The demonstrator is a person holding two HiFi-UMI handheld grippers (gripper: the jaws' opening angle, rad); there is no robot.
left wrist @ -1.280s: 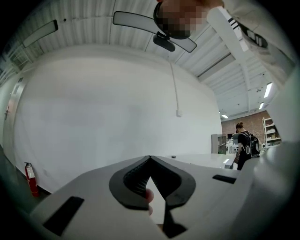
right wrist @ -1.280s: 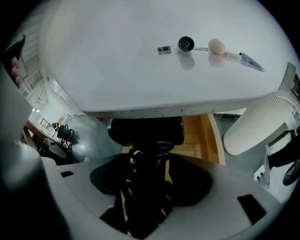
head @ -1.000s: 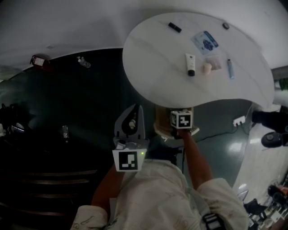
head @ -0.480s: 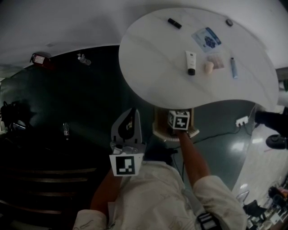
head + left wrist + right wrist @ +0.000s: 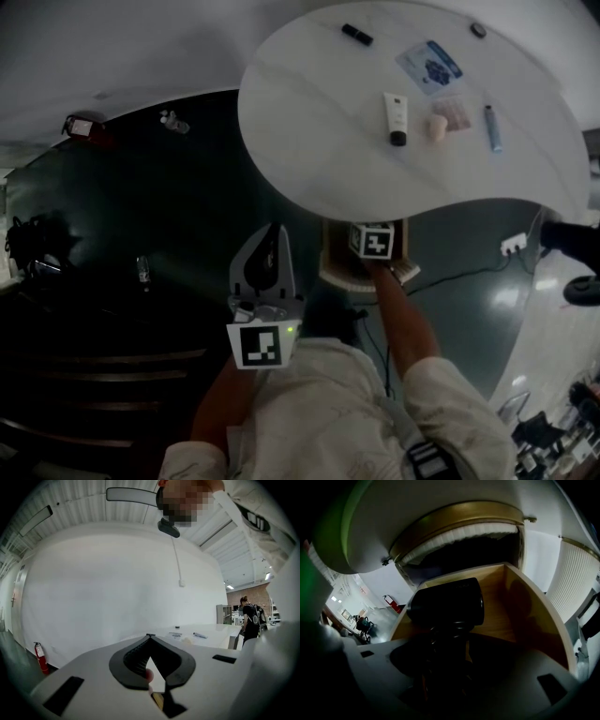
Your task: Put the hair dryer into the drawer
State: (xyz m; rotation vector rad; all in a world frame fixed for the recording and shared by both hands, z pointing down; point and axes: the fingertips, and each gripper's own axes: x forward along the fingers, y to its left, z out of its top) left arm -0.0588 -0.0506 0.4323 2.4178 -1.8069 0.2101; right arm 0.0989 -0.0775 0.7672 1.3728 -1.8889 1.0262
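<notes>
A black hair dryer (image 5: 447, 602) is clamped by its handle in my right gripper (image 5: 445, 634), with its barrel hanging over the wooden floor of the open drawer (image 5: 506, 602). In the head view that drawer (image 5: 330, 264) juts out from under the round white table (image 5: 319, 122). The right gripper's marker cube (image 5: 373, 240) sits above the drawer and hides the dryer. My left gripper (image 5: 274, 234) is held out level to the left of the drawer. Its jaws meet at the tips, and its own view shows nothing held in the left gripper (image 5: 150, 637).
On the table lie a white tube (image 5: 395, 117), a blue packet (image 5: 429, 66), a pen (image 5: 493, 128) and a small black item (image 5: 356, 35). The dark floor carries a fire extinguisher (image 5: 80, 127), a bottle (image 5: 172, 121), and a power strip (image 5: 513, 245) with its cable.
My right gripper has sunk a little with the hair dryer, down toward the open drawer. The left gripper has hardly moved.
</notes>
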